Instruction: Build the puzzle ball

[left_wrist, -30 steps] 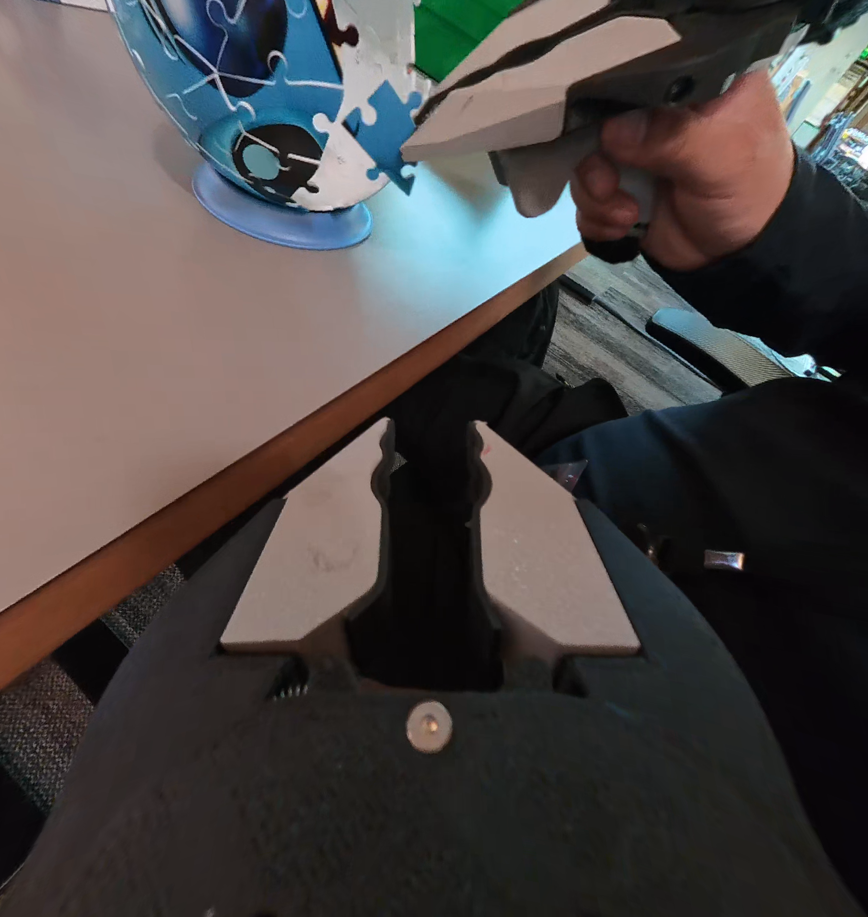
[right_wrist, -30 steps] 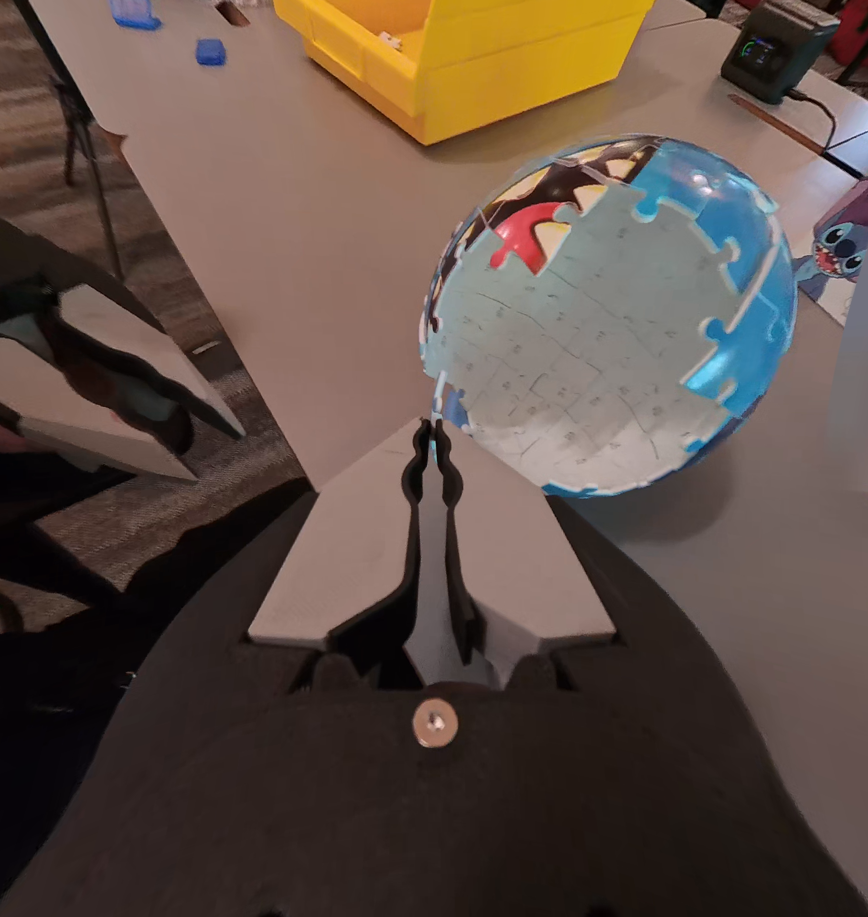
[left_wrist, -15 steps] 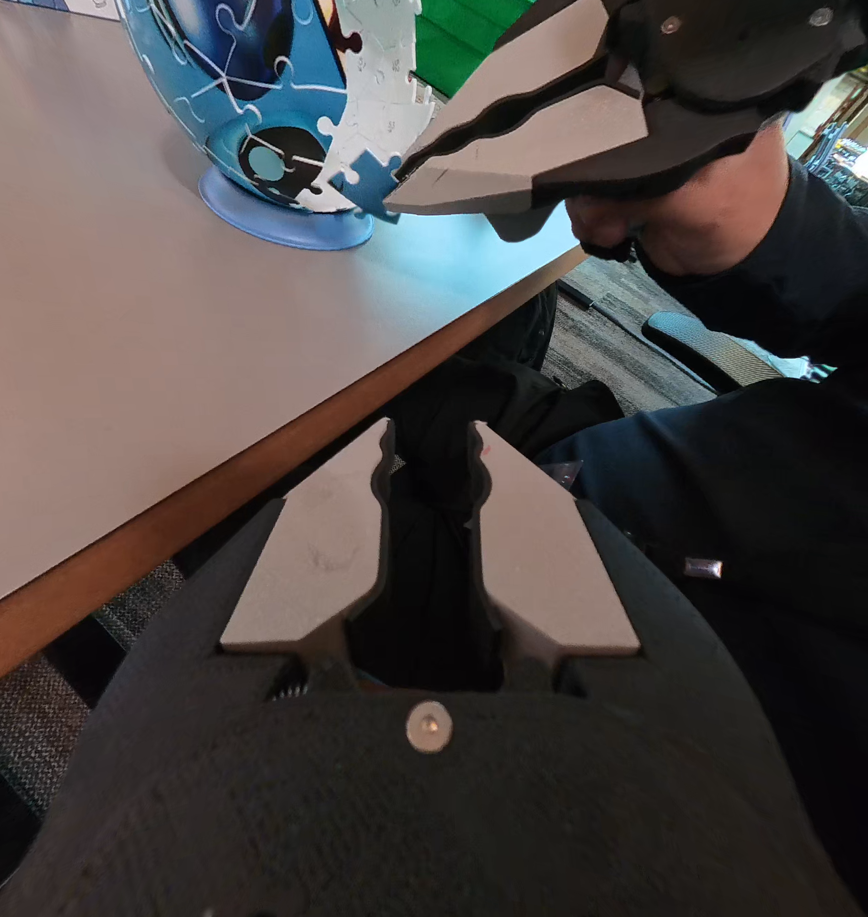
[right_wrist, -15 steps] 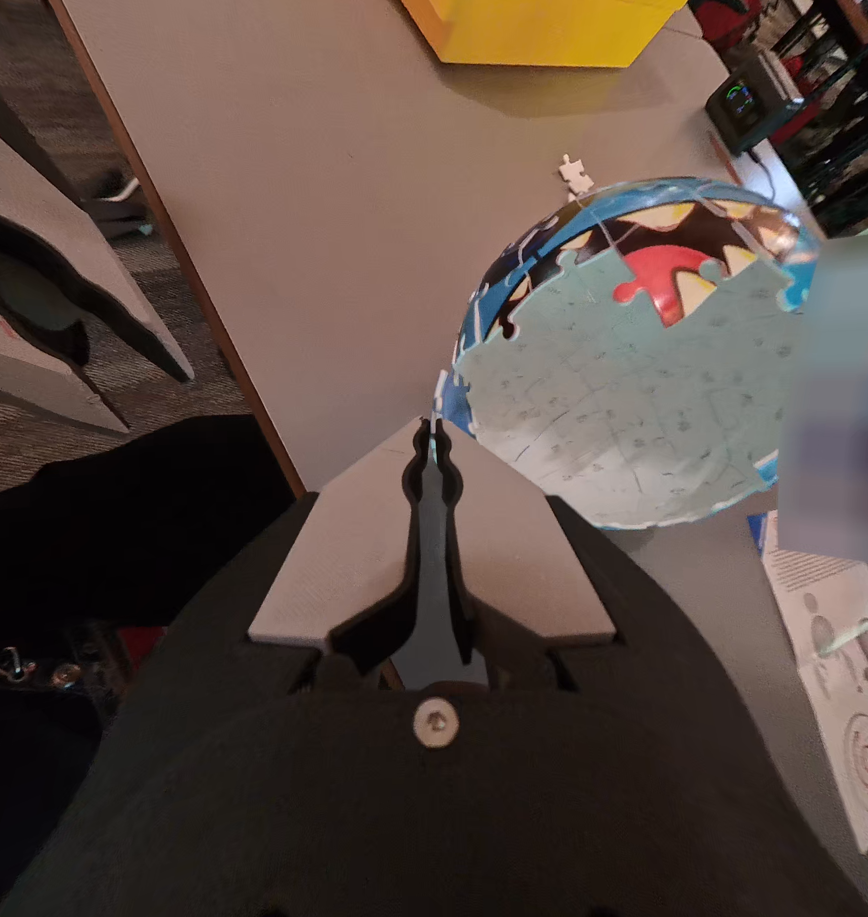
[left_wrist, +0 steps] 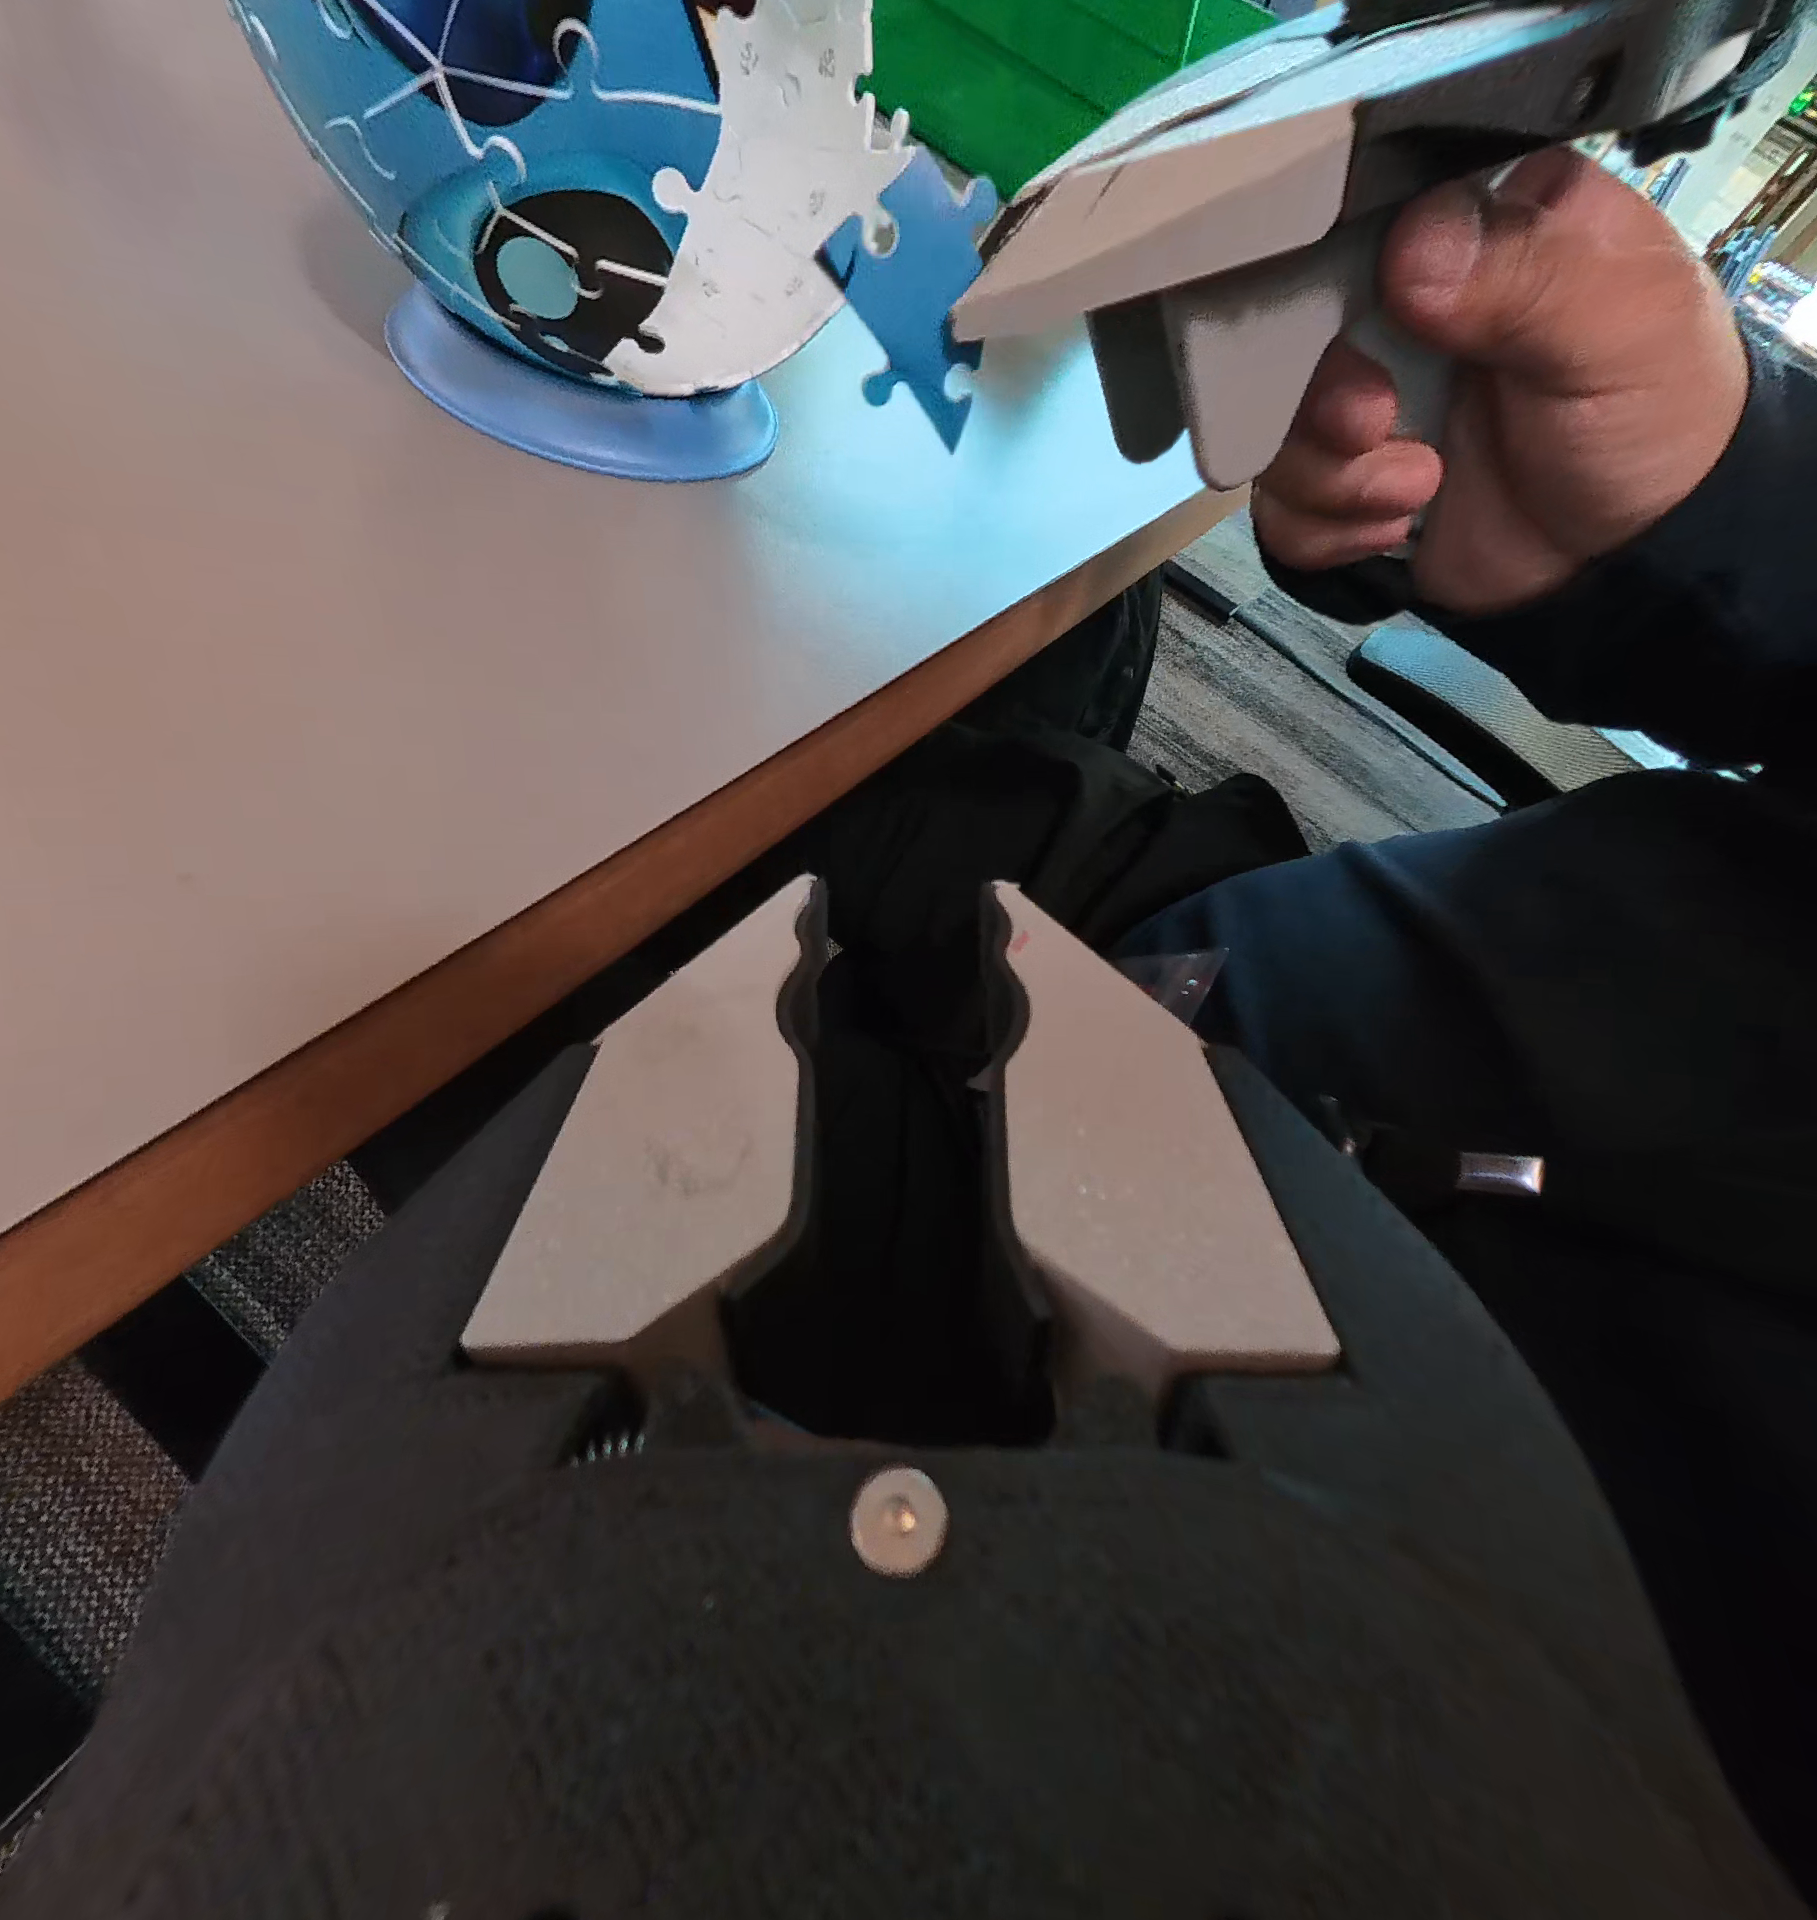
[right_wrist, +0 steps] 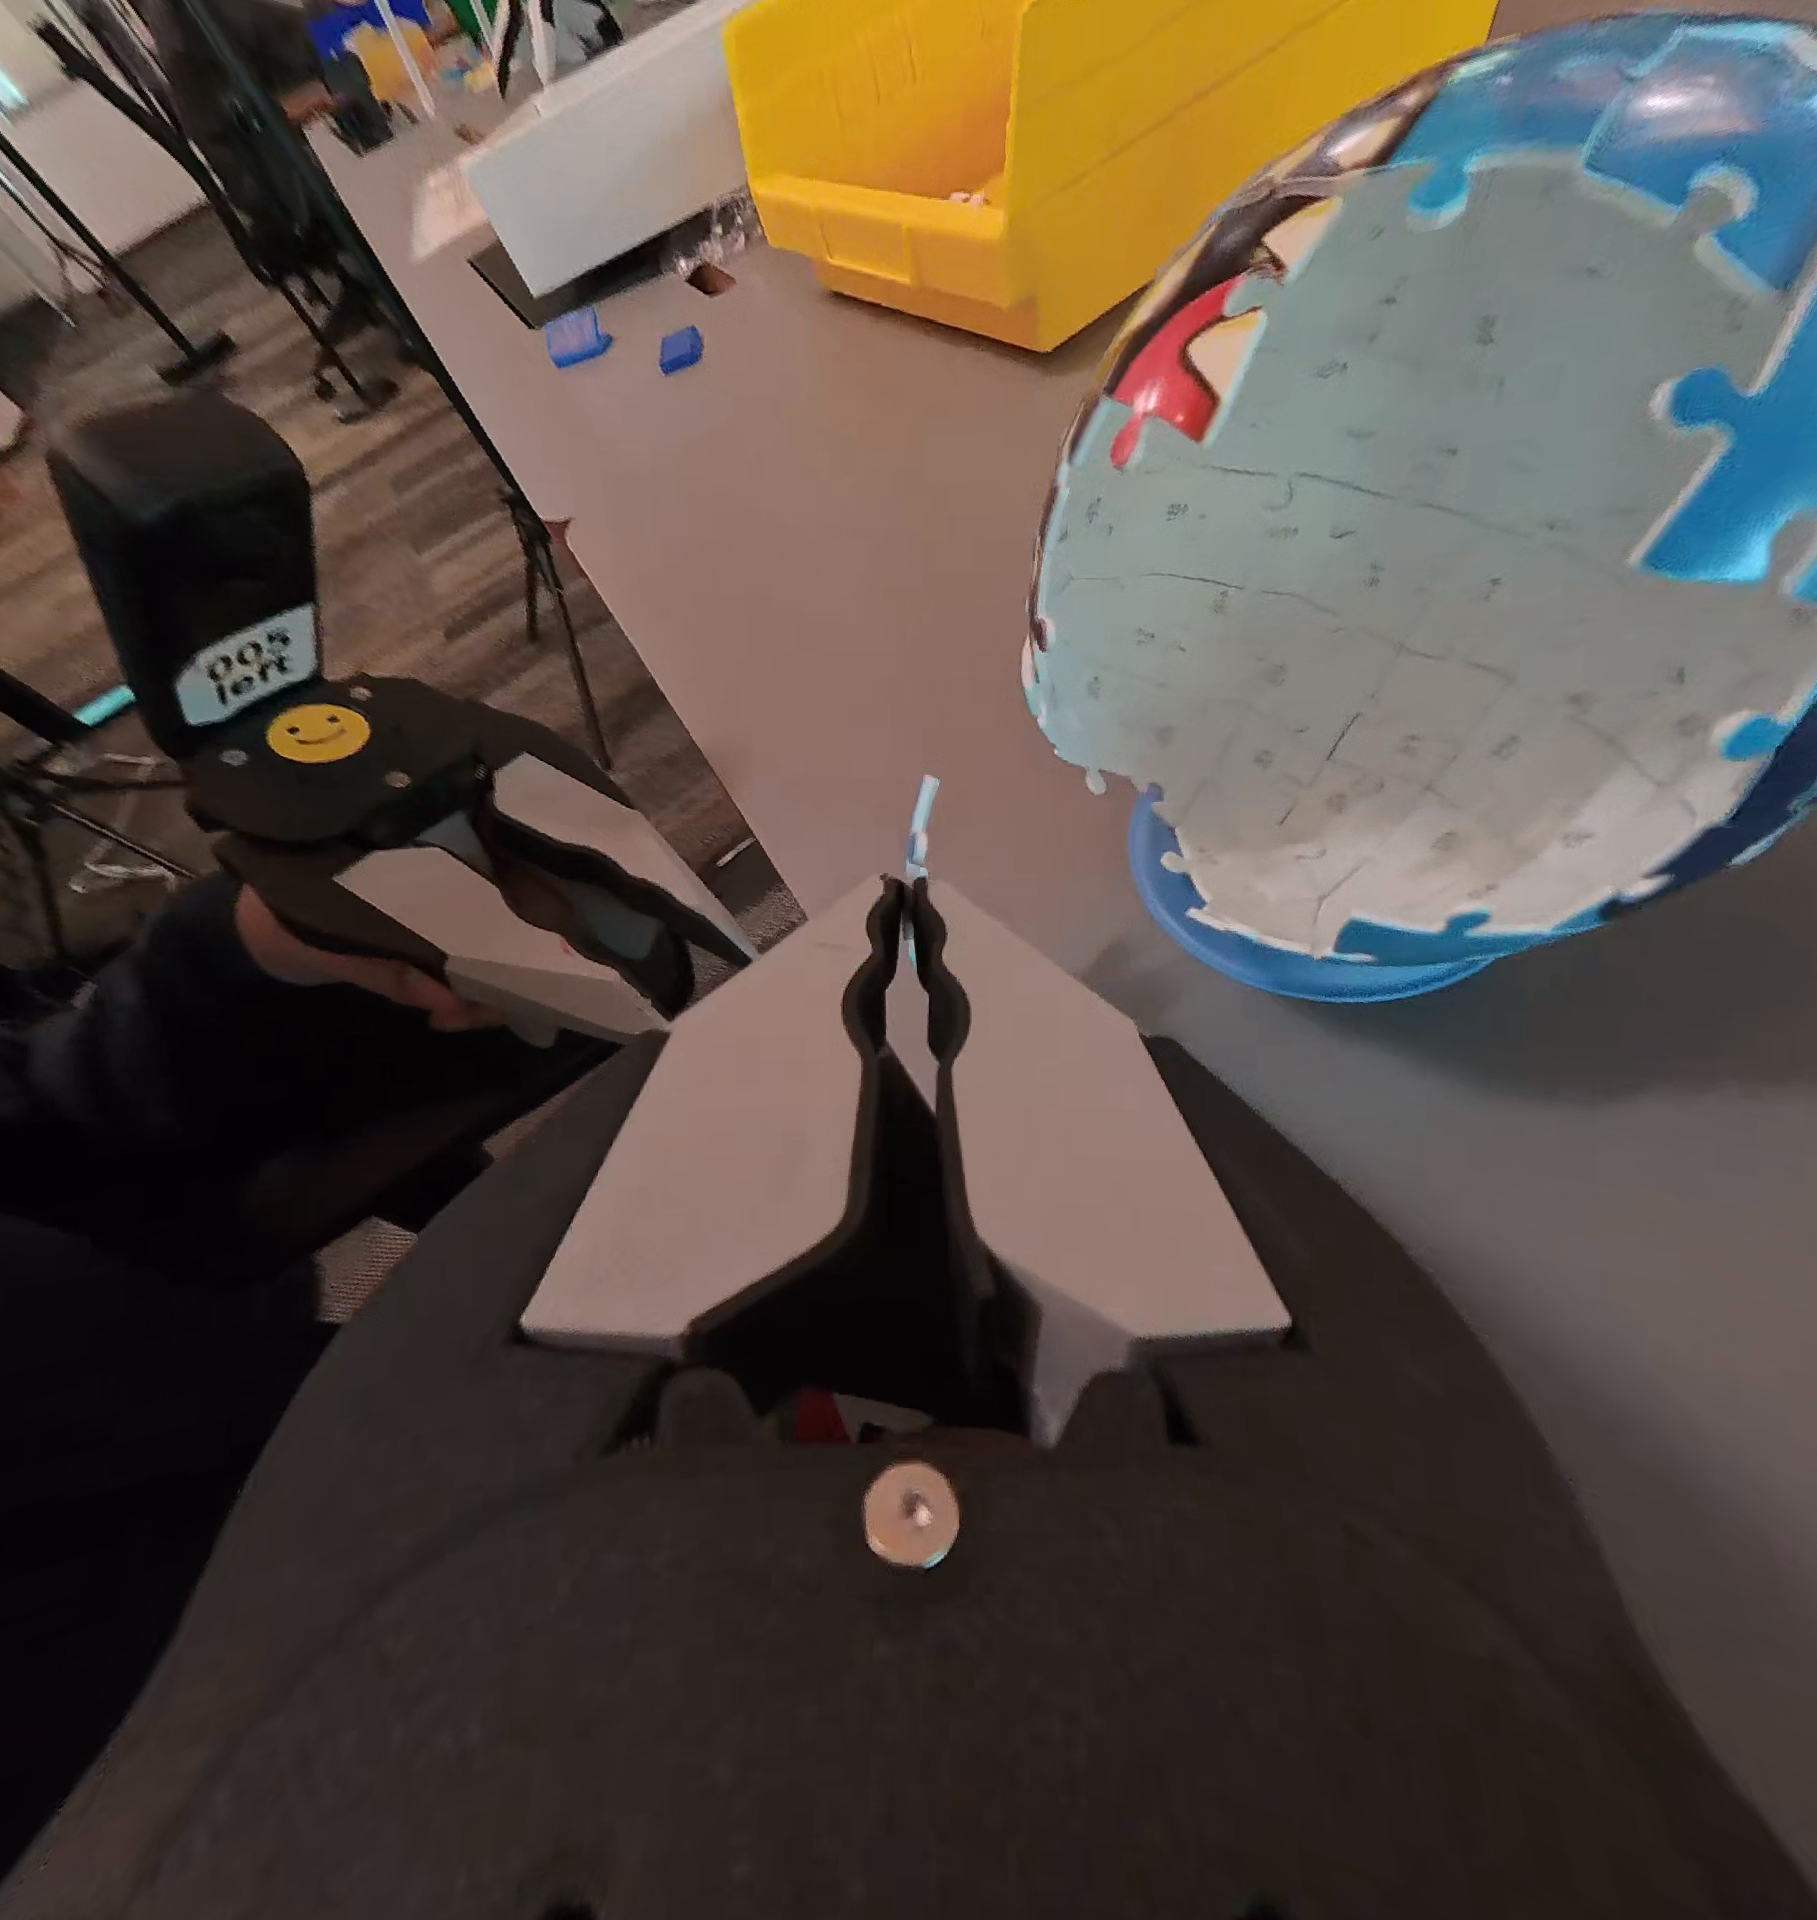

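My right gripper (right_wrist: 906, 891) pinches a blue puzzle piece (left_wrist: 909, 312) at its tips, jaws pressed together on the thin edge. The piece hangs in the air just beside the puzzle ball (right_wrist: 1455, 540), off its open lower edge and apart from it; half a second ago the piece sat against that rim, so I have drawn it back a little. The ball rests on its blue ring stand (left_wrist: 571, 416) on the grey table (left_wrist: 260, 675), open side showing the pale inner faces of the pieces. My left gripper (left_wrist: 899, 940) hangs below the table edge with its jaws spread and nothing between them, well apart from the ball, as in the earlier frames. A yellow bin (right_wrist: 987, 187) stands farther back on the table.
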The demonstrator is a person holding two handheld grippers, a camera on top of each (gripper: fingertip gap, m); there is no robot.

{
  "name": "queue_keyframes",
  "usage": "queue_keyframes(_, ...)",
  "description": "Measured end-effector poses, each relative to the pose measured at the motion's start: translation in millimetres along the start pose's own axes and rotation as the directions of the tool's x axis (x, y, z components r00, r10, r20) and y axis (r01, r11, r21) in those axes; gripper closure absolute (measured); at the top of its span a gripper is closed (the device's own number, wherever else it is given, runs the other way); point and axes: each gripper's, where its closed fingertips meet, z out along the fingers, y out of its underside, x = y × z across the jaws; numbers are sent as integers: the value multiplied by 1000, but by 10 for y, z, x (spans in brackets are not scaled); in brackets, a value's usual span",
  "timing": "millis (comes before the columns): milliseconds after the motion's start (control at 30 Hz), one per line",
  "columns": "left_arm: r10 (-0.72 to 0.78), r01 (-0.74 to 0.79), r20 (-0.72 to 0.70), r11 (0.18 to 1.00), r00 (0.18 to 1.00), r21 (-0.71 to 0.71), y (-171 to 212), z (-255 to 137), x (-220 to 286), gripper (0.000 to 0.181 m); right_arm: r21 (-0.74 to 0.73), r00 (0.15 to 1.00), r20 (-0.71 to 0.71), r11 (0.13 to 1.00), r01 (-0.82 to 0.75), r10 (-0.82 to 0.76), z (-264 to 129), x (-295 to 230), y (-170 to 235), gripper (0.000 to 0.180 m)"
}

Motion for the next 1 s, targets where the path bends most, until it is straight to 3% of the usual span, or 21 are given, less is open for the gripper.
queue_keyframes(267, -3, 3, 13, 1000, 1000, -1, 20, 16, -32, 153, 63, 990, 127, 995, -71, 62, -60, -161, -83, 180)
queue_keyframes(433, 39, -38, -10, 997, 999, 73, -99, 26, 48, 154, 104, 957, 277, 993, 56, -83, -157, -454, -94, 180)
queue_keyframes(633, 62, -33, -140, 979, 988, 200, -512, 102, 367, 153, 156, 891, 358, 959, 236, -277, -253, -591, -65, 180)
queue_keyframes(767, 128, -91, -108, 951, 986, 294, -804, 91, 394, 153, 181, 834, 371, 912, 368, -409, -340, -572, -57, 180)
queue_keyframes(933, 244, -187, -152, 931, 958, 314, -980, 188, 561, 160, 220, 762, 393, 857, 466, -515, -430, -490, -34, 180)
queue_keyframes(1000, 299, -236, -188, 924, 936, 300, -994, 244, 639, 175, 231, 740, 379, 831, 507, -556, -439, -415, -15, 180)
